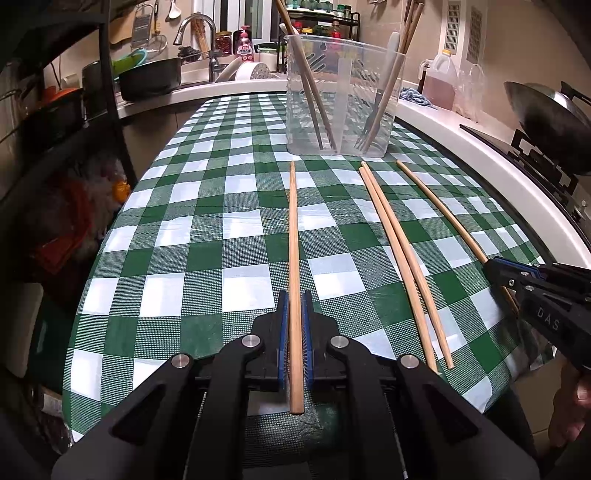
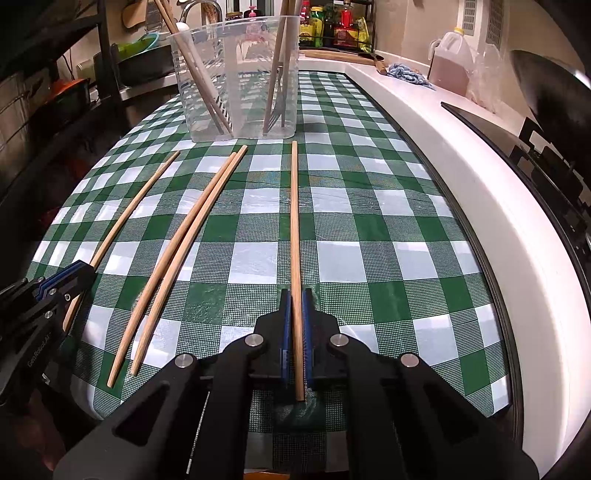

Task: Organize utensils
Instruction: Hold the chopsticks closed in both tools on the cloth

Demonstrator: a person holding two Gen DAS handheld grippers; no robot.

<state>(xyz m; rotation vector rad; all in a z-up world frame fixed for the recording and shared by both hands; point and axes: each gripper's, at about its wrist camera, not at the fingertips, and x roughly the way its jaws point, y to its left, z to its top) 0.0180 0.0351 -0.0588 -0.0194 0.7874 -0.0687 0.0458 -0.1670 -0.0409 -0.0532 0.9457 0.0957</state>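
Several wooden chopsticks lie on a green-and-white checked tablecloth (image 1: pixel 207 236). My left gripper (image 1: pixel 294 299) is shut on the leftmost chopstick (image 1: pixel 293 229) near its close end. My right gripper (image 2: pixel 296 297) is shut on the rightmost chopstick (image 2: pixel 294 221); from the left wrist view it shows at the right edge (image 1: pixel 495 267) on that chopstick (image 1: pixel 443 210). A pair of chopsticks (image 1: pixel 399 251) lies between them, also in the right wrist view (image 2: pixel 184 243). A clear plastic utensil holder (image 1: pixel 343 96) stands at the far end, holding chopsticks and a fork (image 1: pixel 369 125).
A white counter edge (image 2: pixel 461 177) runs along the right, with a wok (image 1: pixel 554 122) on a stove, an oil jug (image 2: pixel 450 62) and a blue cloth (image 2: pixel 410 75). A sink with faucet (image 1: pixel 199 33) and a pan (image 1: pixel 151 77) lie behind. A dark shelf (image 1: pixel 55 147) stands left.
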